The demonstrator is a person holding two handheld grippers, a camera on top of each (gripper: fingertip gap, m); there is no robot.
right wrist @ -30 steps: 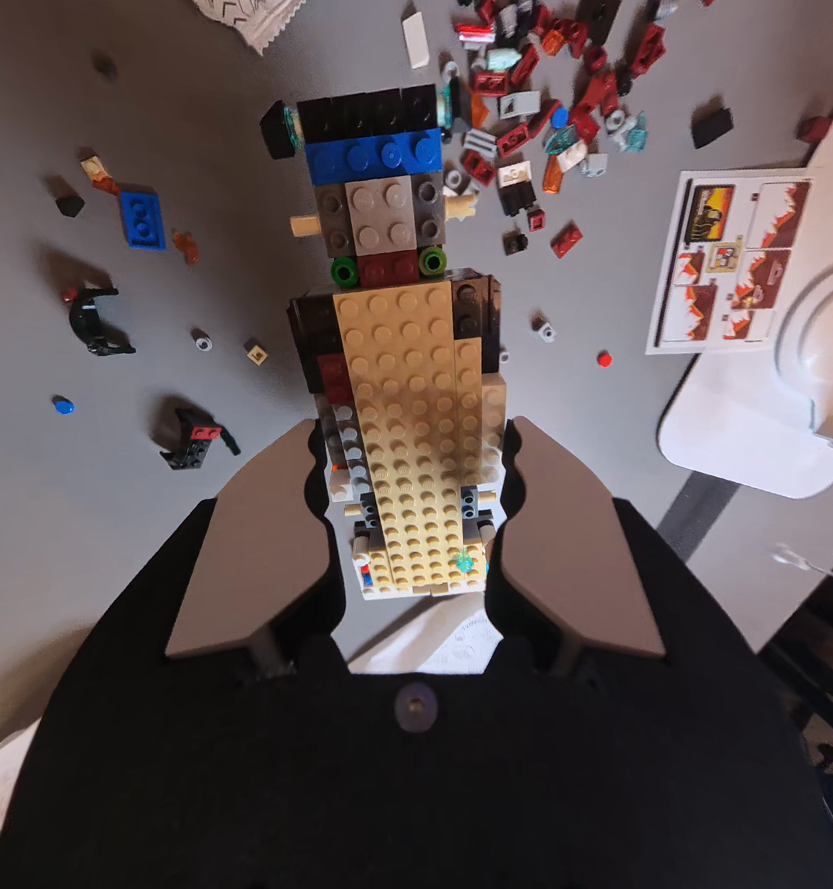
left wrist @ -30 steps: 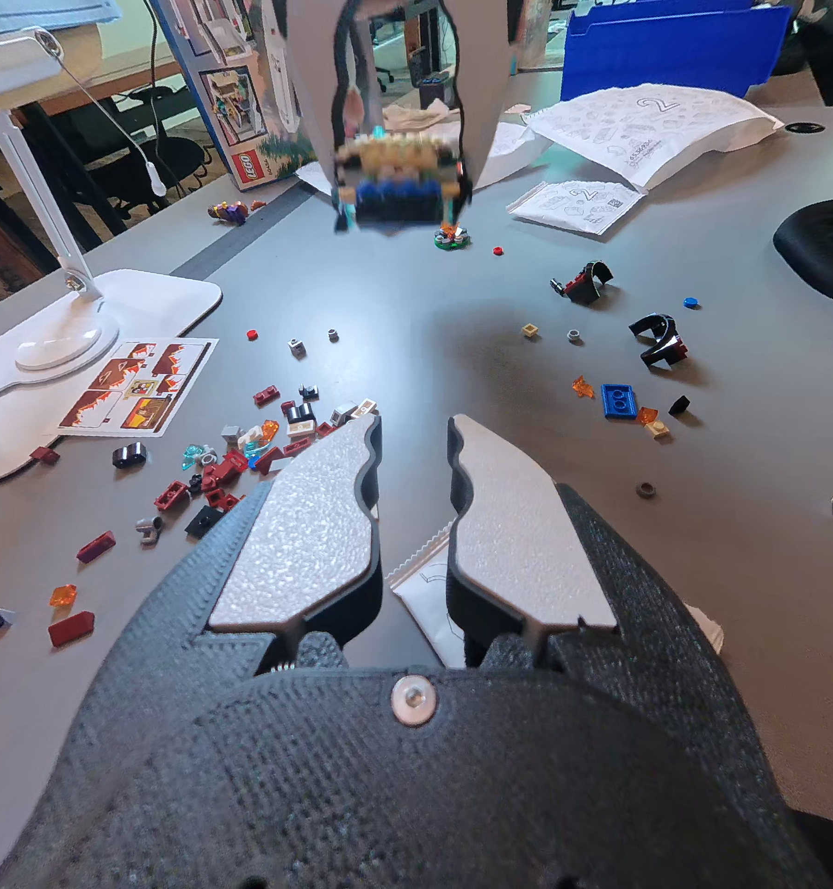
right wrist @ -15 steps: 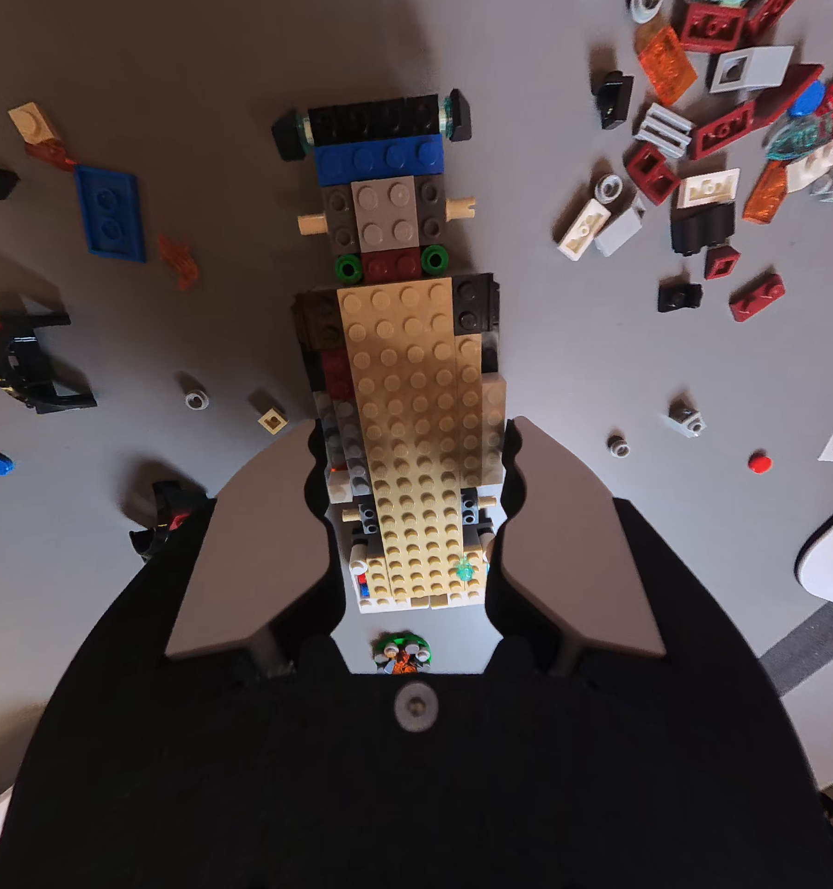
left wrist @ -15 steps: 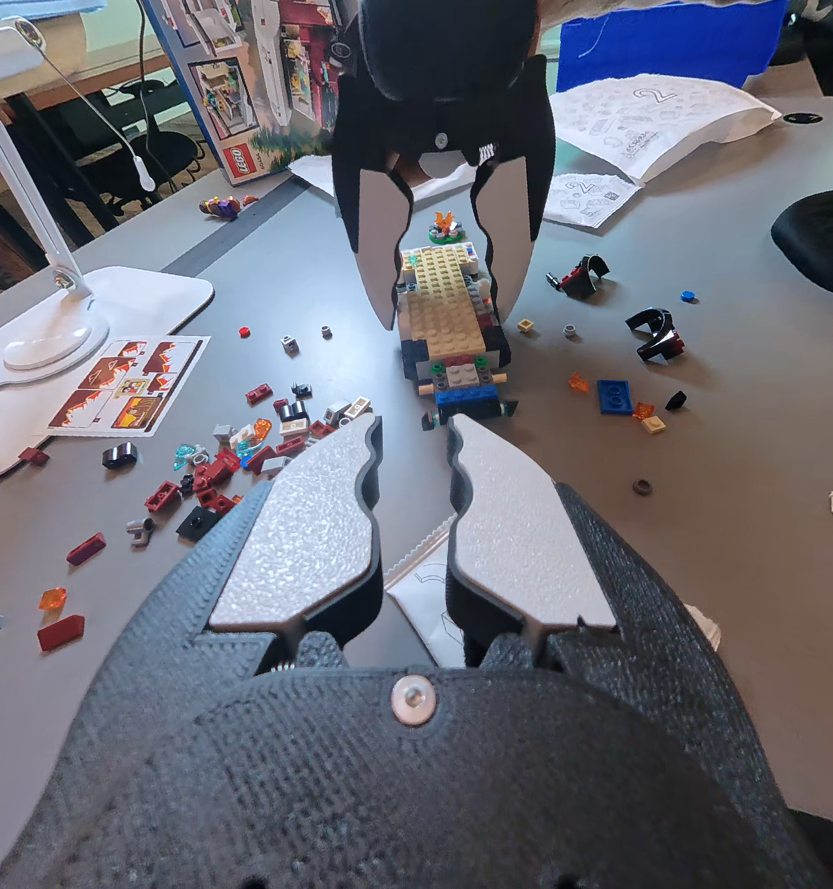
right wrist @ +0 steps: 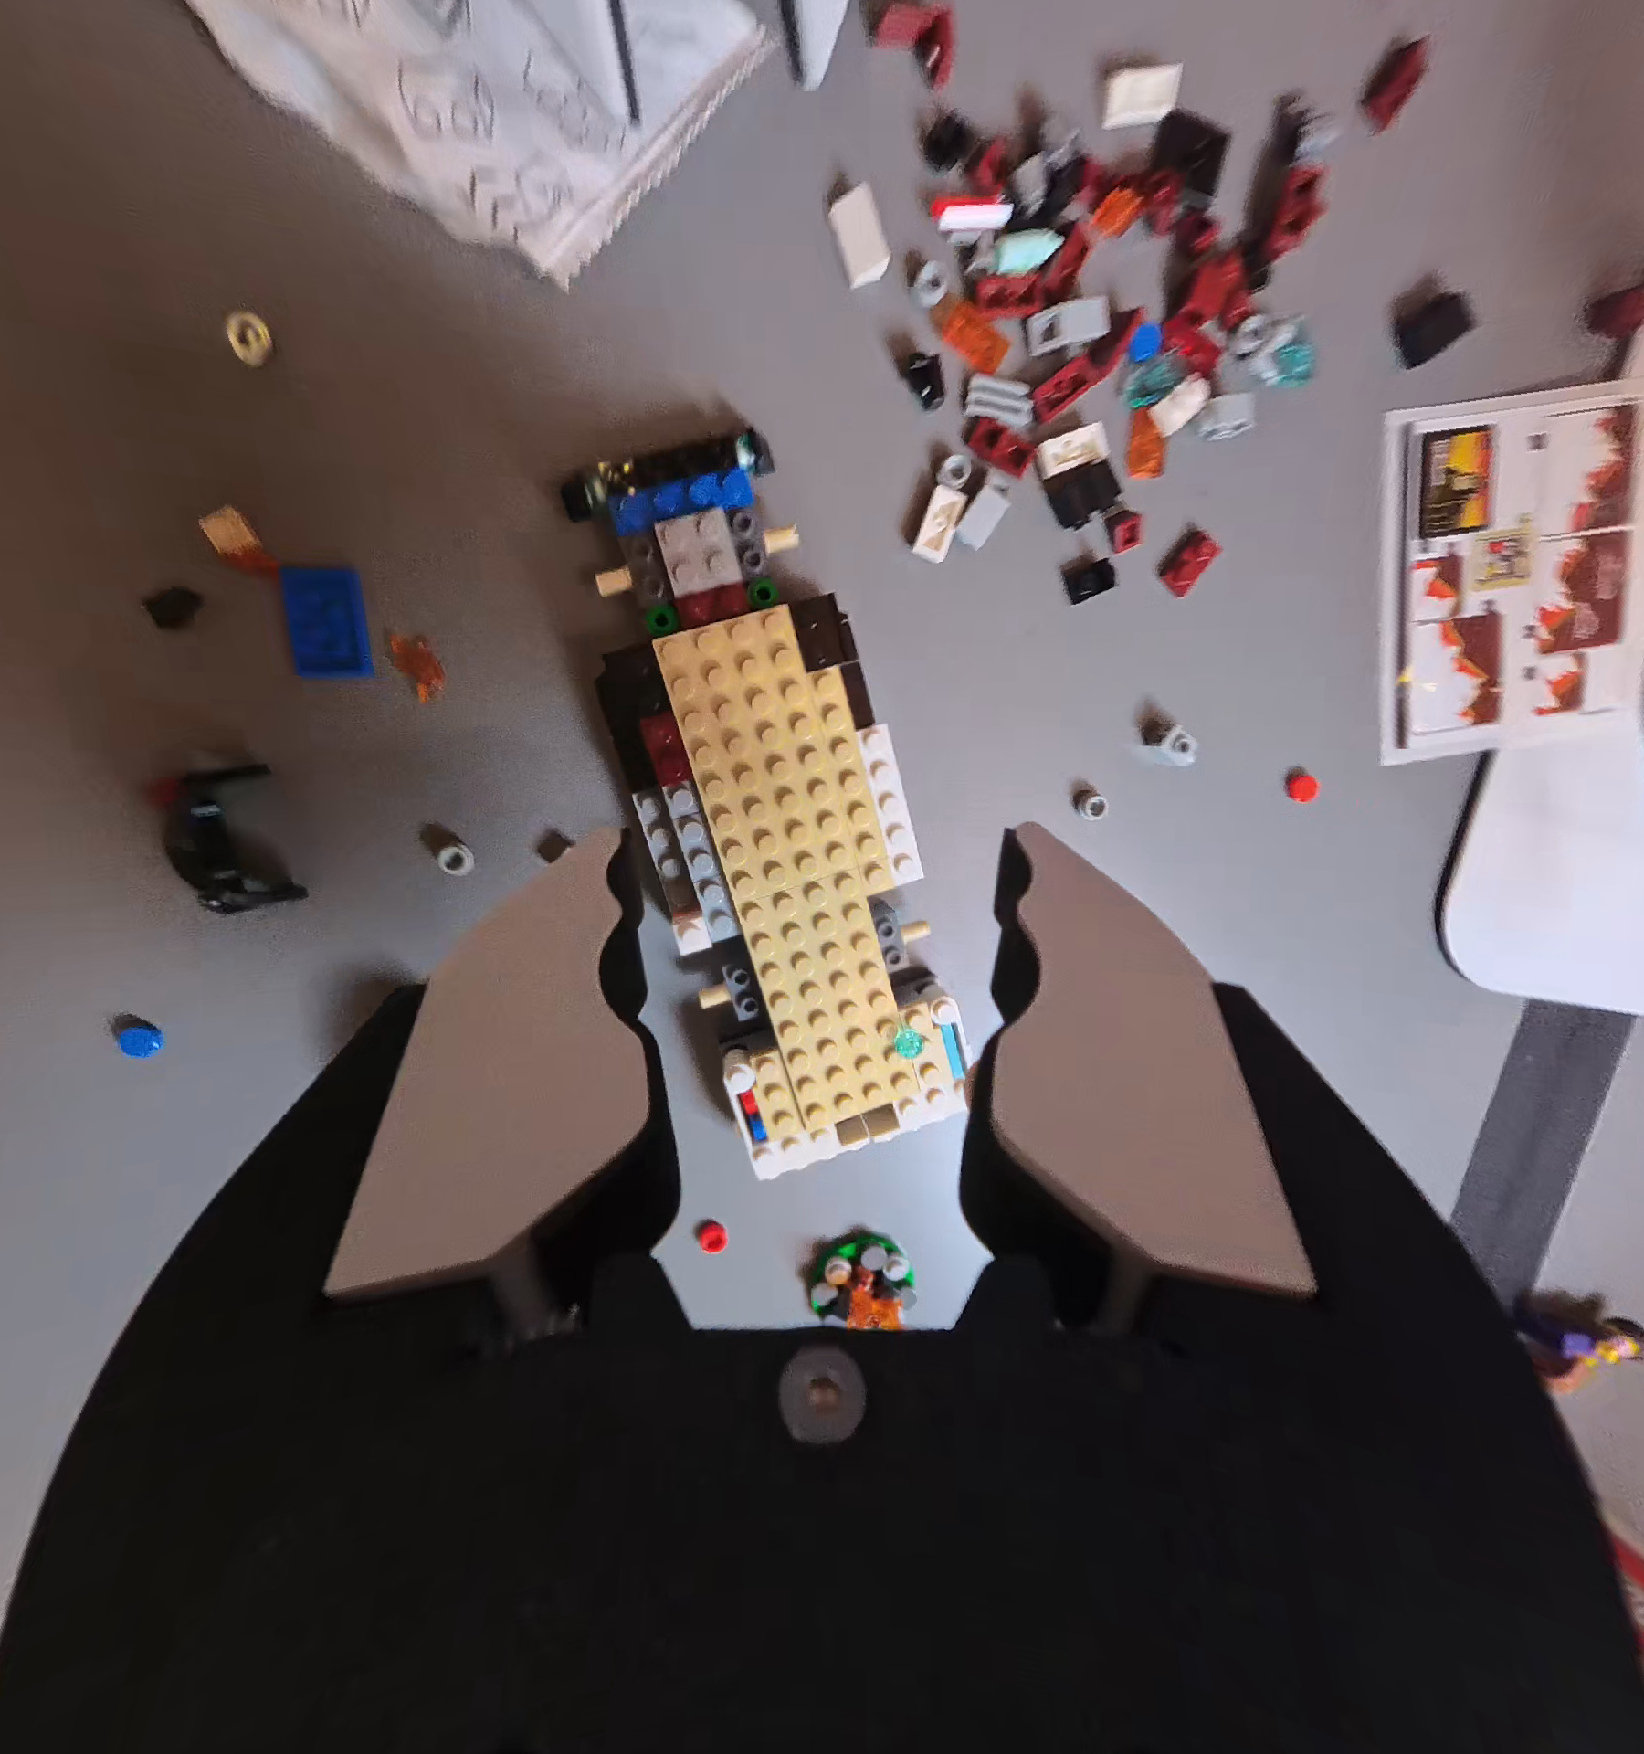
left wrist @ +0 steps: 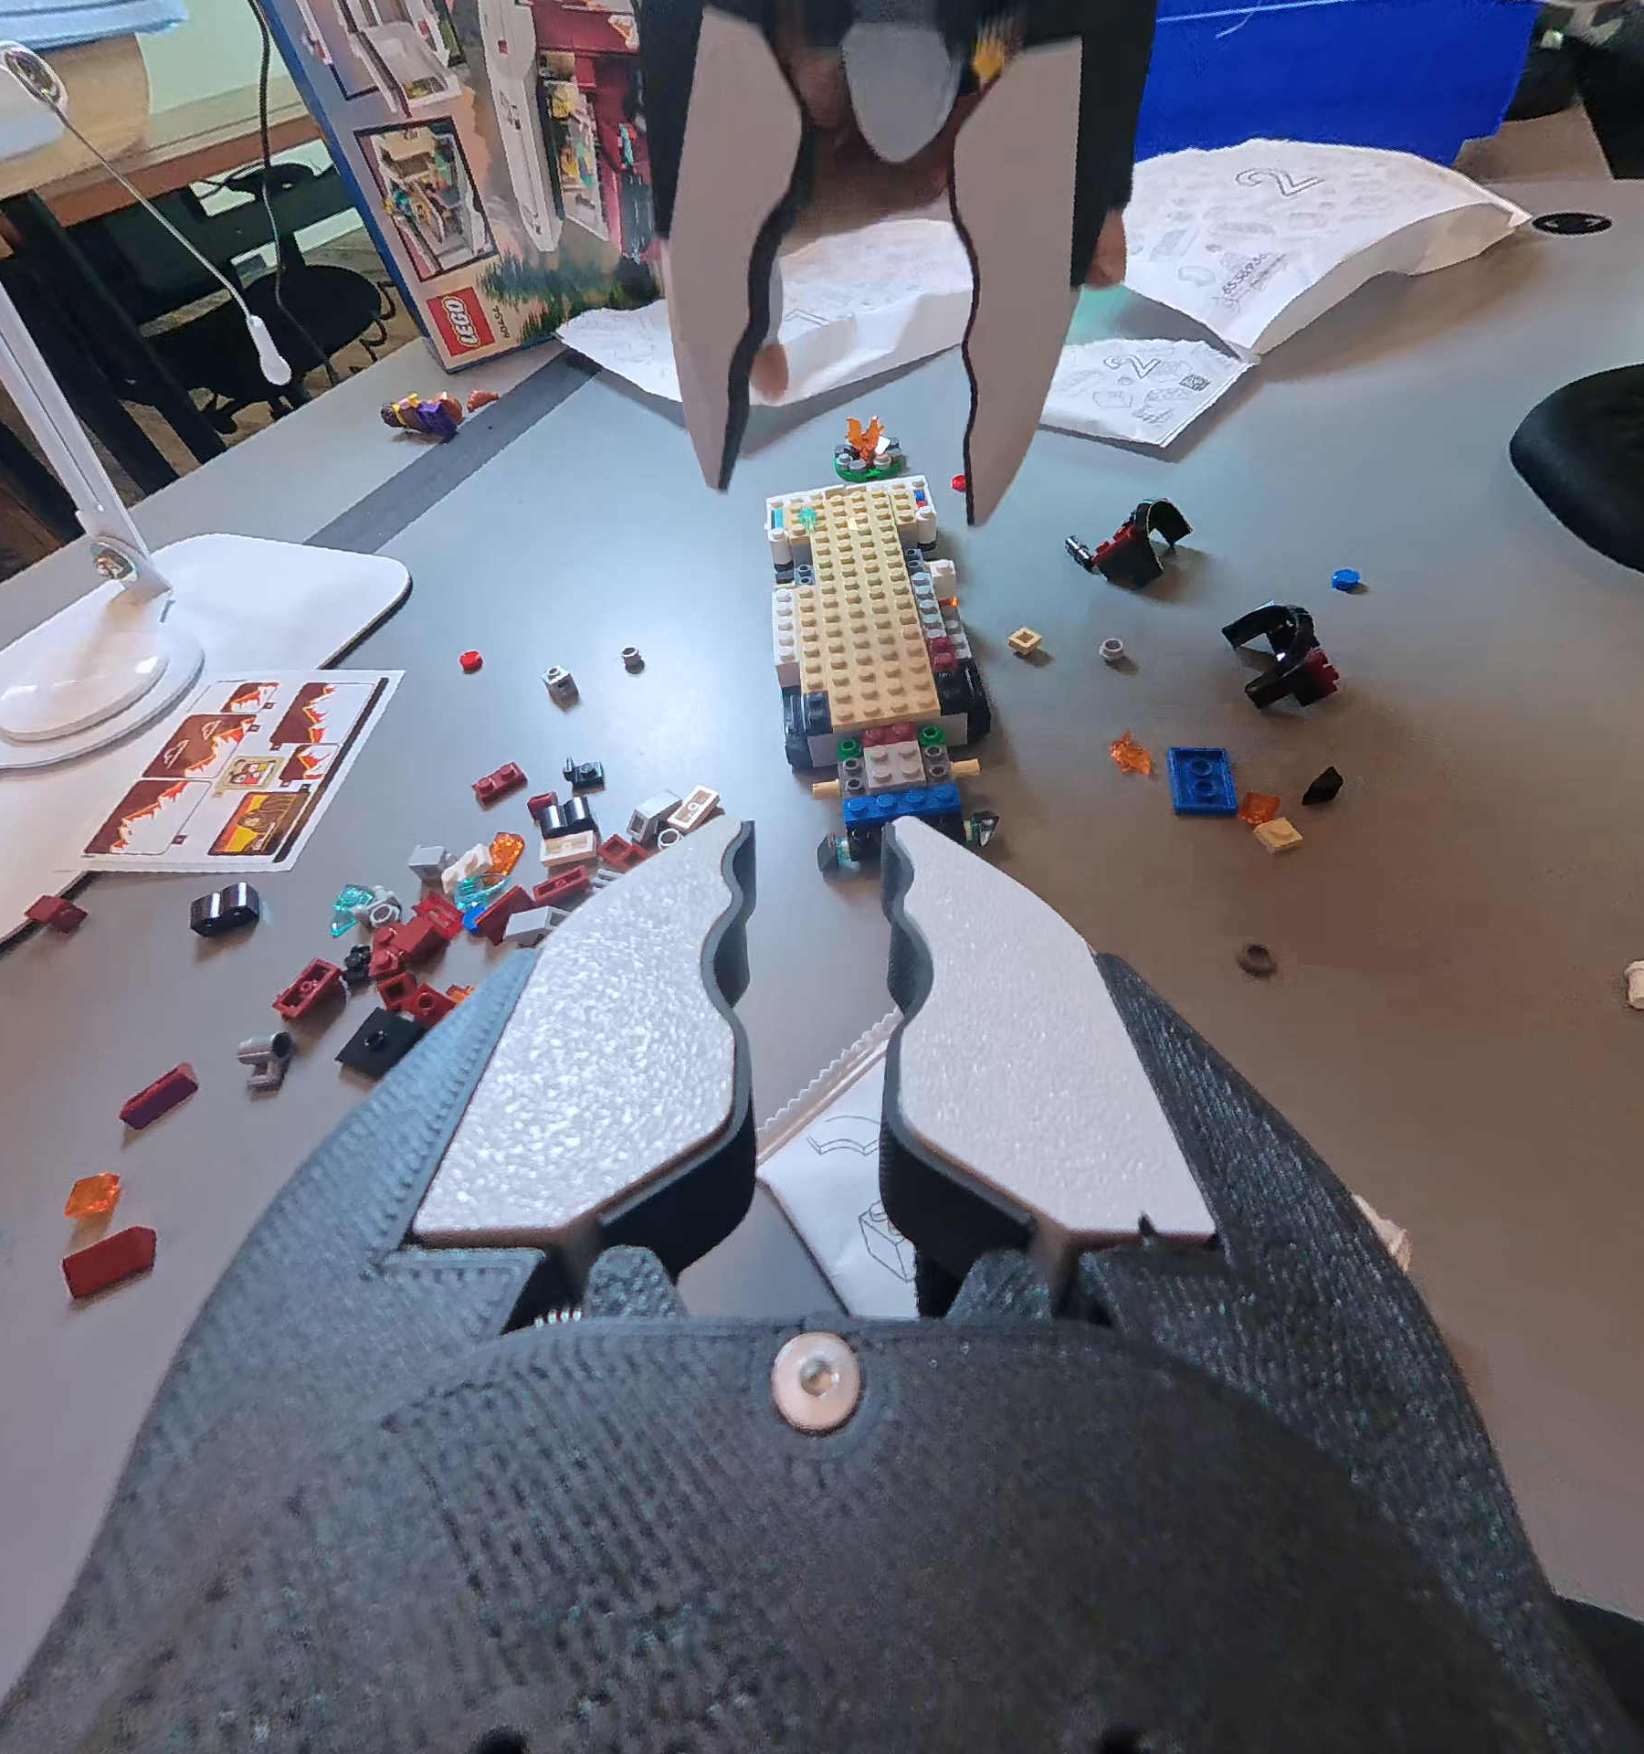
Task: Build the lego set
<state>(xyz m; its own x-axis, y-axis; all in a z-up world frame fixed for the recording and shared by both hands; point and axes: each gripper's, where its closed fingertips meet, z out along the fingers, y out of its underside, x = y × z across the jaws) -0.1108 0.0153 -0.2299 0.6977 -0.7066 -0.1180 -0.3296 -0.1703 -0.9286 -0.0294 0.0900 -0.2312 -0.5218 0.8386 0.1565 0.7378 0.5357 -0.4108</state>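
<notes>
Loose bricks [left wrist: 477, 911] litter the table [left wrist: 1369, 1091] beside the tan brick model [right wrist: 780, 835]. My right jaws [right wrist: 813, 835] hang wide open above it, gripping nothing; my left jaws [left wrist: 818, 835], slightly parted, are empty.

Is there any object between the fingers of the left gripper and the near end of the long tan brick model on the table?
Nothing visible stands between them. The left gripper holds nothing, and only bare grey table shows between it and the model. The loose brick pile lies off to its left.
</notes>
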